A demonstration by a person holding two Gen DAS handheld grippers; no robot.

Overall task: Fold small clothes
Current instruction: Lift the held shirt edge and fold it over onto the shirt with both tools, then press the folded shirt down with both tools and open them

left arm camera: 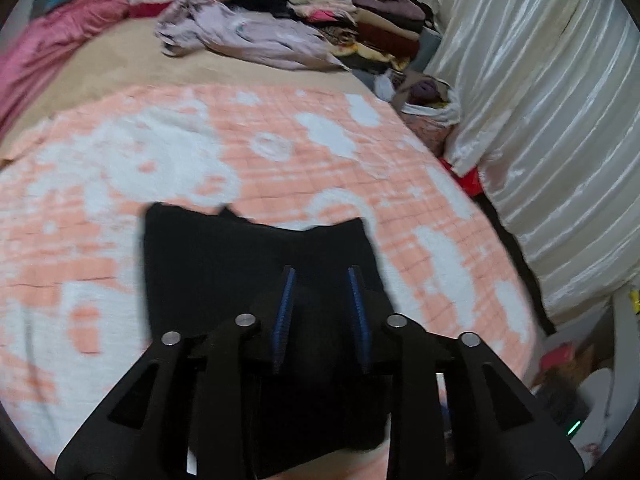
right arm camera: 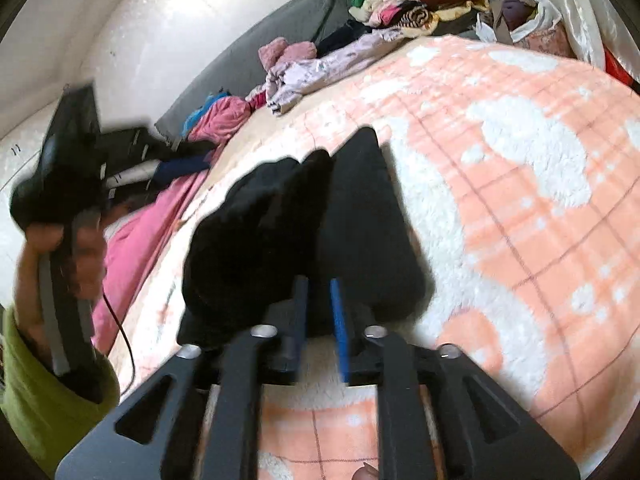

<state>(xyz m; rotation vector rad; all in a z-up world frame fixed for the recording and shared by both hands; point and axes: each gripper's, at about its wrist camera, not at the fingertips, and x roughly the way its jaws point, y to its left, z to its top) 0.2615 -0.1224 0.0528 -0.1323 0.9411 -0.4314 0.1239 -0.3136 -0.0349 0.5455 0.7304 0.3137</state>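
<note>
Peach-and-white blanket (left arm camera: 280,152) fills both views; one black garment (left arm camera: 256,264) lies lower centre. Your two grippers, left (left arm camera: 322,276) and right (right arm camera: 319,286), hover above it, jaws slightly apart, pinching nothing.

The black garment (left arm camera: 256,264) lay folded and flat on the peach-and-white blanket (left arm camera: 420,184) — one upper edge bunched and uneven.

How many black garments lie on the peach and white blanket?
1. The black garment lies on the near part of the blanket, just ahead of both grippers. More black clothes may be hidden in the far piles.
</note>
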